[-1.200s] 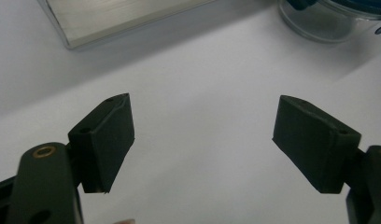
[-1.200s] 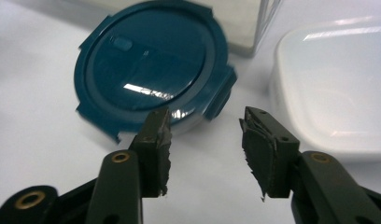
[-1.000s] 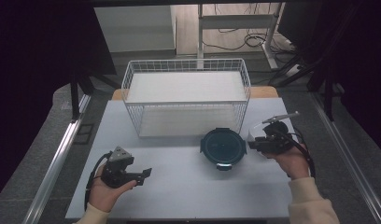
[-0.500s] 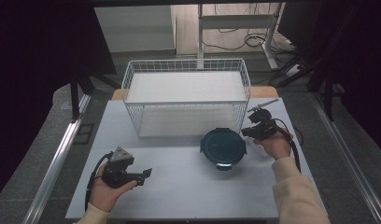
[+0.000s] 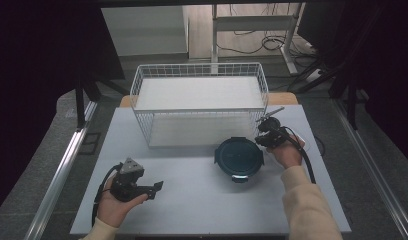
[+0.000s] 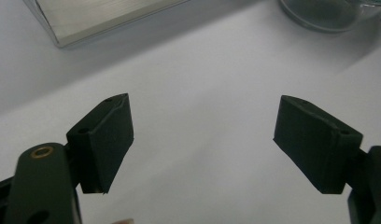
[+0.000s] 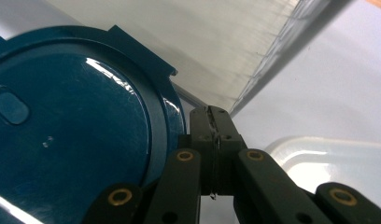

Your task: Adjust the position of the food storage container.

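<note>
A round dark teal lidded container (image 5: 238,157) stands on the white table just in front of the wire basket. My right gripper (image 5: 259,141) is at its far right edge. In the right gripper view, that gripper (image 7: 212,112) is shut with nothing between its jaws. Its tip sits right beside the rim of the teal lid (image 7: 72,140). My left gripper (image 5: 156,189) rests low at the front left, held in a hand. Its jaws (image 6: 202,126) stand wide open over bare table.
A white wire basket (image 5: 199,70) with a pale floor stands at the back middle; its corner (image 7: 272,46) is close behind the right gripper. A clear pale lid or tray (image 7: 328,158) lies under the right hand. A glass rim (image 6: 328,14) is far ahead of the left gripper.
The right hand has moved left and away from me, from the container's right side to its far right edge near the basket corner. The left hand has stayed put.
</note>
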